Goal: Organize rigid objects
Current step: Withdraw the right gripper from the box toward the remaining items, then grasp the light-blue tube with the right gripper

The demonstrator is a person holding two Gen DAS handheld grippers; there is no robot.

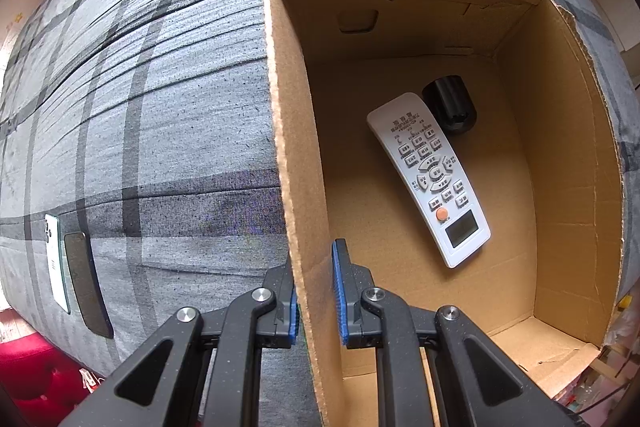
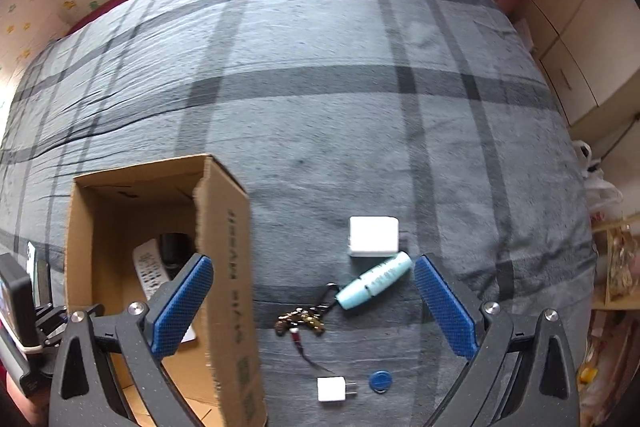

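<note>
The remote (image 1: 430, 177) in the box (image 1: 296, 163) carries printed characters on its buttons and top, but they are too small to read. On the outer wall of the box (image 2: 232, 267) there is dark print, too blurred to read.

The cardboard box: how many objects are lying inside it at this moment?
2. A white remote control lies on the floor of the cardboard box, and a black cylindrical object lies touching its far end. The near corner is hidden, so more may be there.
</note>
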